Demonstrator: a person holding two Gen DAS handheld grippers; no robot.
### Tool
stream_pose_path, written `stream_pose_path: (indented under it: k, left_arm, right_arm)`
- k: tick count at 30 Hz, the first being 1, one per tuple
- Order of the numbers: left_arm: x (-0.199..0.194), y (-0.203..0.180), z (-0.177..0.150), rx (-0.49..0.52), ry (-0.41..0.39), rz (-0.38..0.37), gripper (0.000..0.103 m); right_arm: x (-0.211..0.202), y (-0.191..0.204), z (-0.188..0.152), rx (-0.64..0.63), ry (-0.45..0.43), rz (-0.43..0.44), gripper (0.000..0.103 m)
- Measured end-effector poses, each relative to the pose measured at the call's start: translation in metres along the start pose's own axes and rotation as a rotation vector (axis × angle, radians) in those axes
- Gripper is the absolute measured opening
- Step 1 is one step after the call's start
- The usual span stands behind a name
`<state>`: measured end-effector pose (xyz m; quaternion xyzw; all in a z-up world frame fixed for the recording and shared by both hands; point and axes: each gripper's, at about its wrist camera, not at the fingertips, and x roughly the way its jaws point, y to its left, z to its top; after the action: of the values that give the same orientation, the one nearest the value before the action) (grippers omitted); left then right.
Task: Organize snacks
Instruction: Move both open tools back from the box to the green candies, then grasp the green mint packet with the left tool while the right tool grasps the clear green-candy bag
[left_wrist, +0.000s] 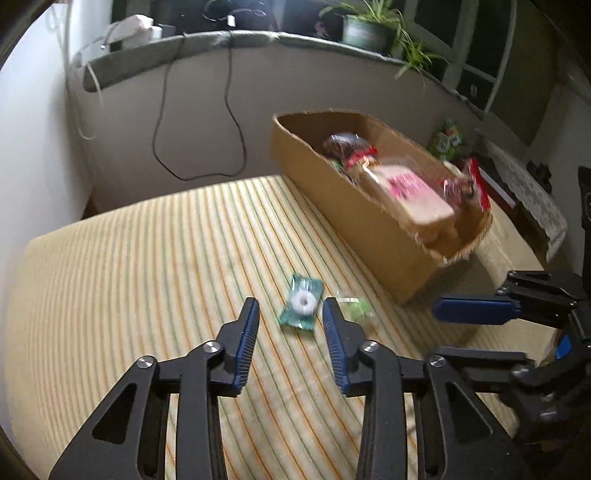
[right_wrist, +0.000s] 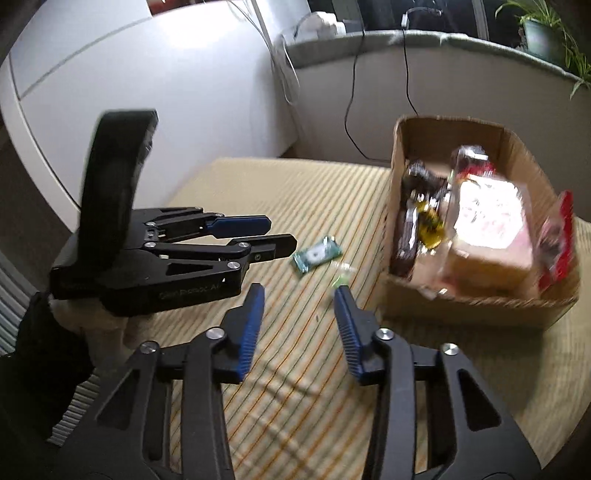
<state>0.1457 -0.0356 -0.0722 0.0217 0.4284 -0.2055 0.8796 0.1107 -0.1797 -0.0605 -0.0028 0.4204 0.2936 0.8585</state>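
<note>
Looking across the striped mattress (left_wrist: 147, 266) from left to right, the whole left side and middle of the left wrist view is bare cloth, so loads of open room there. Its far edge runs along the wall at the upper left, where two dark cables (left_wrist: 236, 122) hang down.

The left gripper (left_wrist: 290, 308) sits at the bottom centre of its own view, jaws partly spread with nothing between the pads, lined up on the green snack packet (left_wrist: 301, 304) lying flat on the mattress. Just right of that is a pale clear-green wrapper (left_wrist: 354, 304), blurry, can't tell what it is. So two loose snacks on the bed.

Further right, one cardboard box (left_wrist: 332, 184), open top, running toward the mattress's right edge, with only a narrow strip of cloth beyond it. Inside there's one wrapped loaf of sliced bread (left_wrist: 406, 195) plus a few dark and red packets, too smeared to count properly.

In the right wrist view, the right gripper (right_wrist: 299, 291) is at bottom centre, jaws also partly spread and holding nothing, tips close to the pale wrapper. The box's near wall sits just right of it, so that side is tight.

One potted plant (left_wrist: 369, 29) sits on the ledge at the upper right.
</note>
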Motion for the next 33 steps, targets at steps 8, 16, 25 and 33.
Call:
stream_pose_path:
  k: [8,16,25,33]
  left_arm:
    - [0.017,0.000,-0.001,0.059,0.045,-0.037,0.028]
    - [0.035,-0.004,0.005,0.115,0.087,-0.040,0.027]
    - [0.039,-0.006,0.009,0.141,0.075,-0.009,0.027]
    - [0.039,-0.002,0.009,0.148,0.073,0.003,0.022]
  right_arm:
    - [0.033,-0.005,-0.001,0.064,0.033,-0.100,0.029]
    - [0.046,-0.007,-0.001,0.070,0.054,-0.136,0.028]
    - [0.052,-0.009,0.000,0.070,0.058,-0.162,0.028]
    - [0.061,-0.009,0.003,0.076,0.065,-0.180,0.028]
